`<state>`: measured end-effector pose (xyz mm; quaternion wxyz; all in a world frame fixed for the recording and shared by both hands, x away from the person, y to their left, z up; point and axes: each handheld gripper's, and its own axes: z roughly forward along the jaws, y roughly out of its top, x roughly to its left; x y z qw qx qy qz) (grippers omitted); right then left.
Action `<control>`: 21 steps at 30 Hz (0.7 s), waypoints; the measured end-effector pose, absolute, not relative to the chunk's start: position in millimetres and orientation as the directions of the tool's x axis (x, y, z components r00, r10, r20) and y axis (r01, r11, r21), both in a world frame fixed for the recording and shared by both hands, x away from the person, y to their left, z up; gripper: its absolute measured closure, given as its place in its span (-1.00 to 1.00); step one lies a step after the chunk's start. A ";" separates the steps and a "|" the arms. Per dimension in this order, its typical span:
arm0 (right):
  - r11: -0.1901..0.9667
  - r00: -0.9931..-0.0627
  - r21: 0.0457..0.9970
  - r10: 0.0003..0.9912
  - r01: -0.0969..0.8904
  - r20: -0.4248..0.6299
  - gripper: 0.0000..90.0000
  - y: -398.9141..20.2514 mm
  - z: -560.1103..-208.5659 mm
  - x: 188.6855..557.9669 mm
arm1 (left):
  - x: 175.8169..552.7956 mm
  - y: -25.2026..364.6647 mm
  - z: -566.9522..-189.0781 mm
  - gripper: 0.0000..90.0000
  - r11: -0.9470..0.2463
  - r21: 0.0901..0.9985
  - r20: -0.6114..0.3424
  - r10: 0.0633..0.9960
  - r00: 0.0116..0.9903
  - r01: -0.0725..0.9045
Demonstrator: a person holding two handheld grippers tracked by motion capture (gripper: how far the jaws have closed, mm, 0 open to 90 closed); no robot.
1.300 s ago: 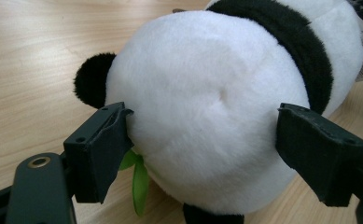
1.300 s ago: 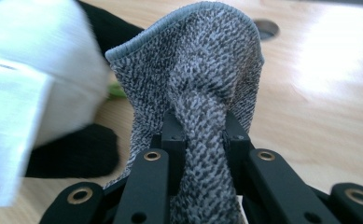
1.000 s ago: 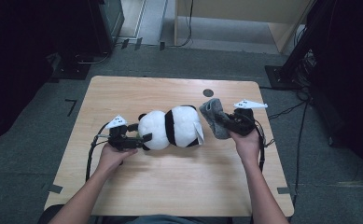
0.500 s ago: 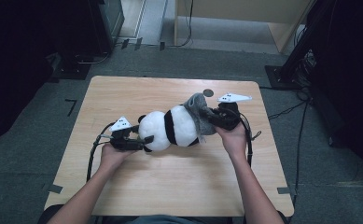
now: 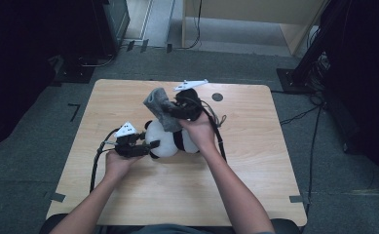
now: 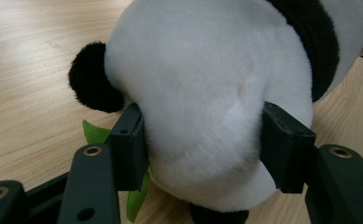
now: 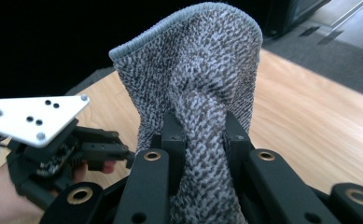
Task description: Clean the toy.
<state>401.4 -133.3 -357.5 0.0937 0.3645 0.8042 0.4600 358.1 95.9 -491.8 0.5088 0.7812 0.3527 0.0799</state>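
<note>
Item 1, left gripper (image 5: 145, 146): nearest the person, toward the table's (image 5: 255, 195) left edge, about midway between its near and far edges; its 2 jaws have just been closing and now press into the white head end of the plush panda (image 5: 170, 141), denting the pile on both sides in the left gripper view (image 6: 202, 140). Item 2, plush panda (image 6: 216, 70): lies on its side near the table's centre, black ear (image 6: 93, 77) to one side, a green leaf tag (image 6: 95, 133) under the near jaw. Judged light, very soft and compressible, not fragile, with fur that may slide under the pads; the firmest hold appears to be across the stuffed head or body, not an ear or limb. Item 3, right gripper (image 5: 175, 109): farther off, lifted above the panda's back, jaws clamped on a fold of the grey knit sock (image 5: 160, 105). Item 4, grey knit sock (image 7: 193, 70): held open end upward, limp, stretchy, weightless by the look of it; best taken at the ribbed cuff, where the knit bunches without slipping.
</note>
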 end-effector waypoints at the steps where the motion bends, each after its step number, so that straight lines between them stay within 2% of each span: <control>1: 0.317 -0.718 0.801 0.669 0.509 0.192 0.72 -126.2 -359.8 403.9 | 358.1 96.0 -491.7 -0.10 -0.234 0.851 -0.233 0.632 0.739 0.469; 6: 0.348 -0.720 0.767 0.663 0.540 0.206 0.72 -96.5 -373.7 416.7 | 357.8 96.0 -491.1 -0.09 -0.234 0.848 -0.236 0.636 0.734 0.475; 10: 0.331 -0.710 0.738 0.649 0.588 0.275 0.71 -82.0 -386.9 423.7 | 357.2 96.1 -490.2 -0.07 -0.239 0.846 -0.233 0.638 0.734 0.476; 16: 0.436 -0.691 0.658 0.699 0.614 0.182 0.71 -72.5 -408.0 435.5 | 357.2 96.3 -490.4 0.04 -0.234 0.838 -0.247 0.644 0.724 0.494; 21: 0.489 -0.697 0.620 0.704 0.614 0.135 0.70 -75.5 -407.3 441.5 | 358.7 96.1 -489.0 0.17 -0.233 0.824 -0.266 0.644 0.717 0.516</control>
